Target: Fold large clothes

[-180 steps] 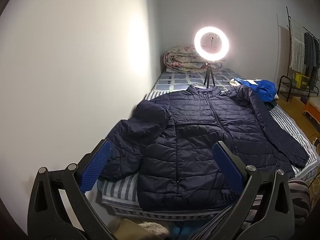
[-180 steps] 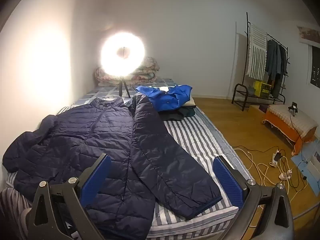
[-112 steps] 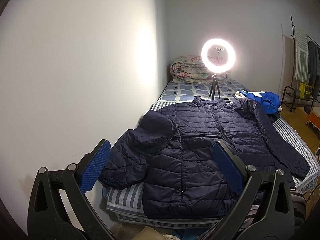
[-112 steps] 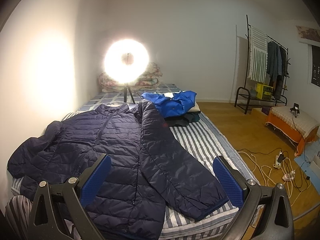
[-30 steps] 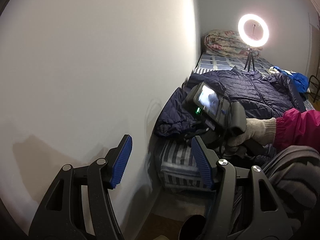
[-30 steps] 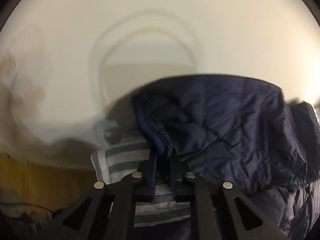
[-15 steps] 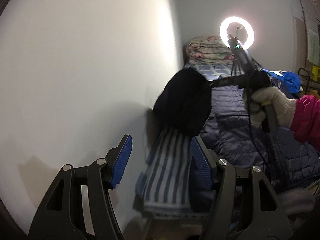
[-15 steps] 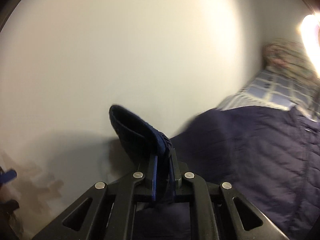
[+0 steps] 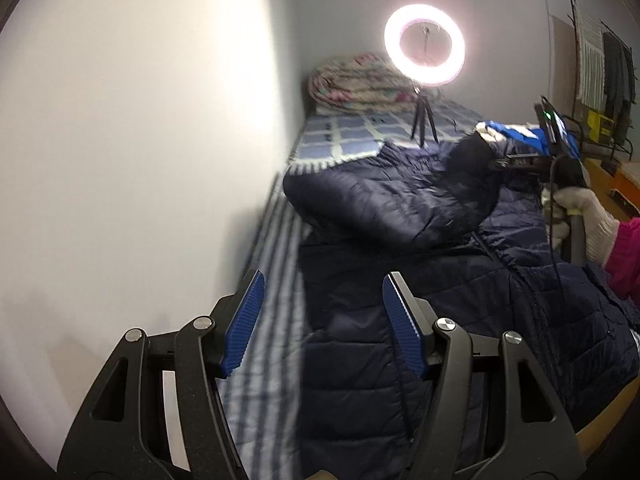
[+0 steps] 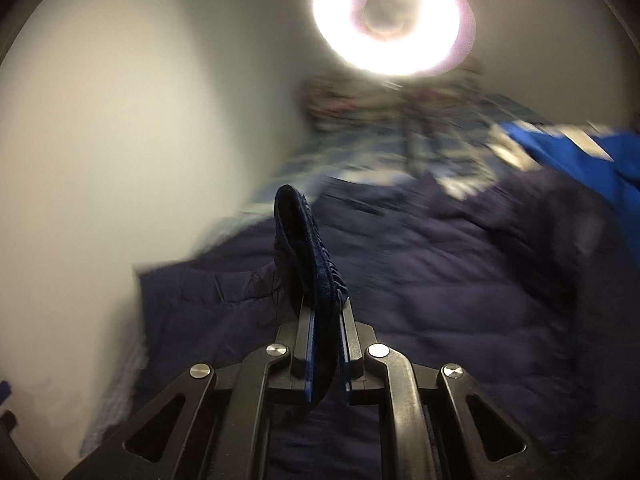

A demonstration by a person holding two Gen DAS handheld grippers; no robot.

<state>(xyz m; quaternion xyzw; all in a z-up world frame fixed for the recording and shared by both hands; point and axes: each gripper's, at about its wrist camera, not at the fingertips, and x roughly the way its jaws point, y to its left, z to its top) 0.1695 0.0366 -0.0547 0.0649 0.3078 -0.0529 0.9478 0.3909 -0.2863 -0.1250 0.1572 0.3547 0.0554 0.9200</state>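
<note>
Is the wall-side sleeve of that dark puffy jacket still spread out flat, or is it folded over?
Folded over, mid-fold. The right gripper is shut on the cuff, and the sleeve lies across the jacket's chest.

Lit ring light (image 9: pixel 424 51) beside rolled quilt (image 9: pixel 356 86); clothes rack (image 9: pixel 604 64) far right.

The left hand-held gripper (image 9: pixel 322 322) fills the lower middle of its own view, its 2 blue-padded fingers (image 9: pixel 244 322) spread apart with nothing between them. At the right edge of that view a gloved hand (image 9: pixel 580 216) (pink sleeve at the wrist) grips the handle of the right hand-held gripper (image 10: pixel 326 344), whose jaws are pinched together on dark fabric.
</note>
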